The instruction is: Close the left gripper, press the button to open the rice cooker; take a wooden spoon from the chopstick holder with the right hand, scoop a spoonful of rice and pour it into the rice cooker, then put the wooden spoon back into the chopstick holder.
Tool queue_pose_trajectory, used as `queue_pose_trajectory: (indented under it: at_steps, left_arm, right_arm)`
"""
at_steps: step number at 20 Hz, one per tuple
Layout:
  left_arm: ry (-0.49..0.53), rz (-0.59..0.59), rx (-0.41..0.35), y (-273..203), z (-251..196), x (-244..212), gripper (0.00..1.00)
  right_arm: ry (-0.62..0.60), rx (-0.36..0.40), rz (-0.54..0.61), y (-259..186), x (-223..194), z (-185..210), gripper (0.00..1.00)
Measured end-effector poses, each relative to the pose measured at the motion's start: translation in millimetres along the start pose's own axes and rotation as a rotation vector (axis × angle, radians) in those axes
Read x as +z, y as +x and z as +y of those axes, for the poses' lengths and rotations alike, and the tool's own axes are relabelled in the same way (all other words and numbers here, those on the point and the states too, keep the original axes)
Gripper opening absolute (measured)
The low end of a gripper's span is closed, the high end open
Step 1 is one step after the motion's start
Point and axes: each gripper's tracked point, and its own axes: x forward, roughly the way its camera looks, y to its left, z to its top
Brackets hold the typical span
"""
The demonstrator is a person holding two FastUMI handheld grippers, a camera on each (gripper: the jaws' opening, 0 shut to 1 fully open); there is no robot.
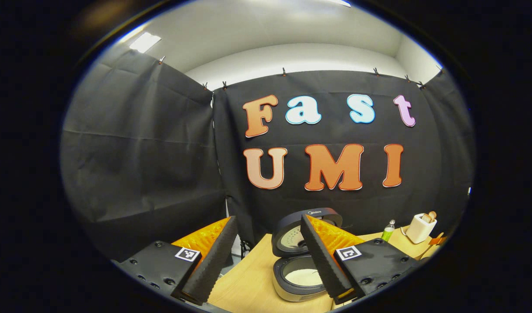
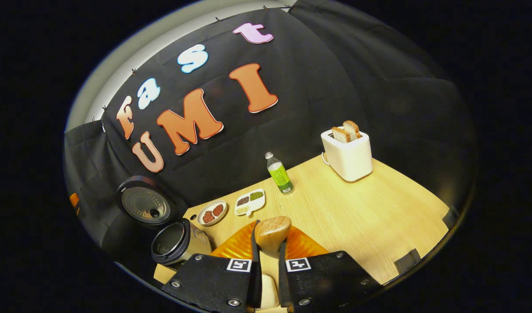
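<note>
Right gripper view: right gripper [image 2: 269, 261] clamps wooden spoon [image 2: 272, 234] — ready for scooping. Rice cooker [image 2: 172, 241], lower left, lid up. Left gripper [image 1: 266, 256] gapes, empty — clear of the pot.

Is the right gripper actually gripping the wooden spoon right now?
Touching. In the right gripper view, the right gripper has both fingers pressed against the wooden spoon, whose bowl sticks up between them.

1. Left gripper [image 1: 266, 261]: black blocky finger mounts with screws, square black-and-white marker tags, ribbed orange panels behind toothed pads.
2. Right gripper [image 2: 268, 265]: same black mounts, silver screws, marker tags, orange ribbed panels.
</note>
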Motion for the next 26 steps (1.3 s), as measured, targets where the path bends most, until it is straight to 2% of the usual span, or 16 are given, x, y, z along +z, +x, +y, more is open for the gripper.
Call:
queue_pose_trajectory:
  at_steps: [5,10,13,15,16,18,20,26]
  left_arm:
    - [0.0,0.038,0.034,-10.2,6.5,-10.1,0.95]
    - [0.025,0.026,0.059,-17.3,12.7,-1.2,1.0]
    - [0.024,0.029,0.053,-19.4,9.6,-1.0,1.0]
    - [0.036,0.021,0.05,-21.2,8.5,1.8,0.94]
    - [0.043,0.018,0.05,-21.6,8.7,2.0,0.96]
    - [0.038,0.021,0.043,-22.6,6.2,0.0,1.0]
    - [0.018,0.026,0.033,-21.5,3.7,-2.7,0.99]
    - [-0.007,0.03,0.007,-18.5,-10.3,-5.5,0.94]
  right_arm:
    - [0.019,0.001,0.053,22.2,-32.1,-10.3,0.15]
    - [0.053,0.008,0.07,27.3,-46.4,-24.9,0.2]
    - [0.064,0.001,0.057,23.1,-41.4,-31.4,0.24]
    - [0.037,-0.016,0.06,20.6,-35.5,-36.4,0.33]
    - [0.025,-0.03,0.069,19.1,-32.5,-40.5,0.4]
    - [-0.011,-0.076,0.058,13.4,-20.6,-52.9,0.77]
    - [-0.062,-0.12,0.03,3.6,-3.5,-64.4,0.93]
    - [-0.208,-0.219,-0.04,-33.7,60.3,-77.1,0.95]
